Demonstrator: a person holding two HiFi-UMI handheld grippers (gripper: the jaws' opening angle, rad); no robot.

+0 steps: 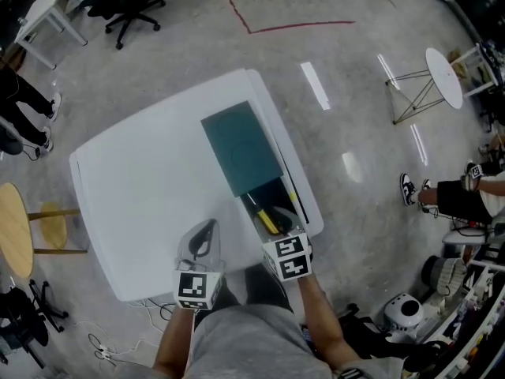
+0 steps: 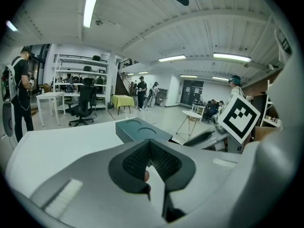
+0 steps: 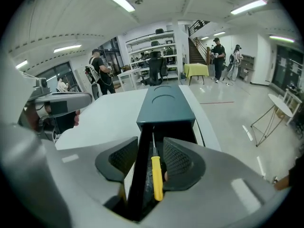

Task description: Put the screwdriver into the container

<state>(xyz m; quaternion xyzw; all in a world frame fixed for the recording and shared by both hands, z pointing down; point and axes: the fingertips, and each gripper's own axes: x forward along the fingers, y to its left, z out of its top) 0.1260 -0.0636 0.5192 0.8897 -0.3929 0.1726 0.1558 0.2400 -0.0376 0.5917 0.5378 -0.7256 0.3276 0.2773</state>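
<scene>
A teal container (image 1: 241,148) lies on the white table (image 1: 142,188), its lid slid back so the near end stands open. A yellow-handled screwdriver (image 1: 268,218) lies inside that open end. My right gripper (image 1: 278,227) hovers just over it, jaws open. In the right gripper view the screwdriver (image 3: 156,177) rests between the pads without either pressing on it, its shaft pointing under the lid (image 3: 166,103). My left gripper (image 1: 203,234) rests over bare table to the left, its pads (image 2: 164,163) meeting at the tip with nothing between them.
The table's right edge runs close beside the container. A black office chair (image 1: 130,6) stands far left, a round white side table (image 1: 443,77) at right, a wooden stool (image 1: 16,227) at left. People stand at the right (image 1: 450,200) and left (image 1: 24,101) edges.
</scene>
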